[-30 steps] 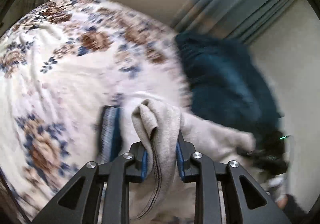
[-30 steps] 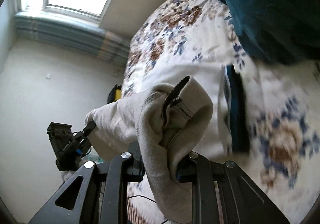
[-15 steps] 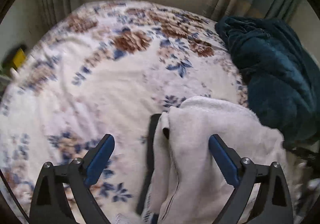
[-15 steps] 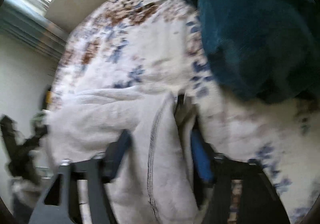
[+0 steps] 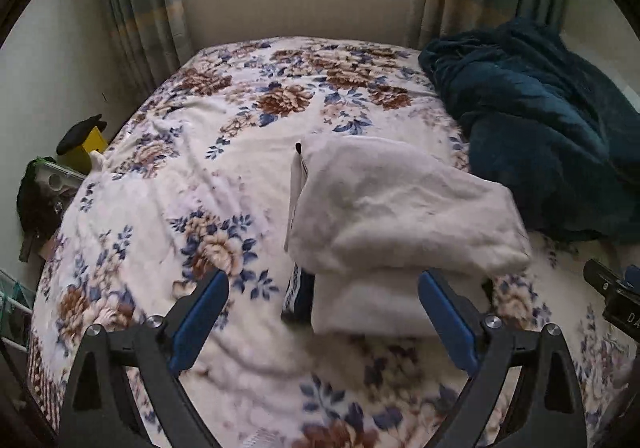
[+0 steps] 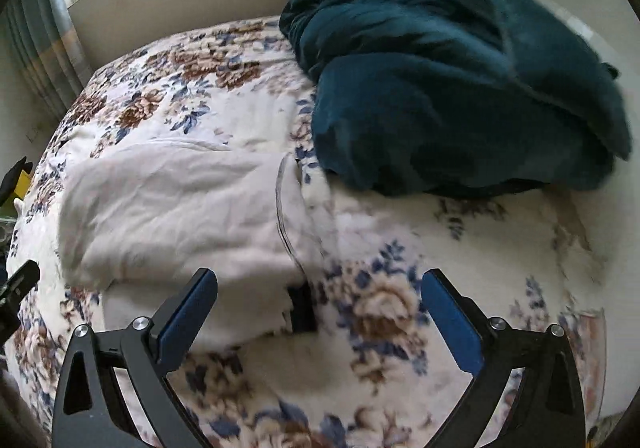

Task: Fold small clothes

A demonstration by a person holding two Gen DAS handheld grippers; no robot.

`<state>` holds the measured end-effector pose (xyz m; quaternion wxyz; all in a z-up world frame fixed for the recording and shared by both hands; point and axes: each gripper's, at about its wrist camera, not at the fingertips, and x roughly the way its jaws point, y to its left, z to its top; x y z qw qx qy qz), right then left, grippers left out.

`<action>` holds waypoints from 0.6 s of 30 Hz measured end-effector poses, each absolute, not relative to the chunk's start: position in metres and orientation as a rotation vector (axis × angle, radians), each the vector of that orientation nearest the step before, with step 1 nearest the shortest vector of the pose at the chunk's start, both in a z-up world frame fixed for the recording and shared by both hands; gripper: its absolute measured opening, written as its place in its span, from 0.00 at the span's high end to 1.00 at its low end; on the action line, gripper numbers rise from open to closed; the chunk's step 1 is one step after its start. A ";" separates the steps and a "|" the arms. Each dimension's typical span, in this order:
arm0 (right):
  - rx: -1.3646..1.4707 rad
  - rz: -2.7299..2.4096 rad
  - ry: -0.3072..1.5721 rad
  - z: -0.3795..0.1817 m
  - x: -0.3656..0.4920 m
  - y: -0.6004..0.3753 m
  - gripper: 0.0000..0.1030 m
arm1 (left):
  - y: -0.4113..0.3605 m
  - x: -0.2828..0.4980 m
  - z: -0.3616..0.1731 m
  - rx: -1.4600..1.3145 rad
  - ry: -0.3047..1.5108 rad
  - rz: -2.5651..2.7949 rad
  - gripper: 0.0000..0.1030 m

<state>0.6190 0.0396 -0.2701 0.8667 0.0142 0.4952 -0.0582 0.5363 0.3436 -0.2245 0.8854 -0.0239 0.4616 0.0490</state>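
A beige garment [image 5: 400, 204] lies folded over on itself on the floral bed cover [image 5: 200, 152], with a dark waistband edge [image 5: 298, 298] showing at its near left side. My left gripper [image 5: 324, 314] is open and empty, drawn back just in front of it. In the right wrist view the same garment [image 6: 180, 204] lies left of centre, its dark edge [image 6: 302, 308] near the middle. My right gripper [image 6: 318, 312] is open and empty above the cover, beside the garment's near right corner.
A dark teal blanket [image 5: 552, 128] is heaped on the bed's right side, also in the right wrist view [image 6: 460, 88]. A yellow object [image 5: 86, 152] and clutter stand off the bed's left edge. Curtains [image 5: 140, 0] and a window wall stand behind the bed.
Both grippers were shut on the beige garment a second ago. They let it go, opened wide and pulled back. The garment now lies folded on the bed.
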 end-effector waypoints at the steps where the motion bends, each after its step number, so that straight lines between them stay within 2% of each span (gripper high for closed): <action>1: 0.021 -0.127 1.020 -0.259 0.605 0.040 0.00 | 0.339 0.529 -0.216 -0.042 0.950 0.095 0.06; 18: -0.028 -0.061 0.814 -0.057 0.387 0.024 0.00 | 0.308 0.349 -0.055 -0.032 0.784 0.119 0.06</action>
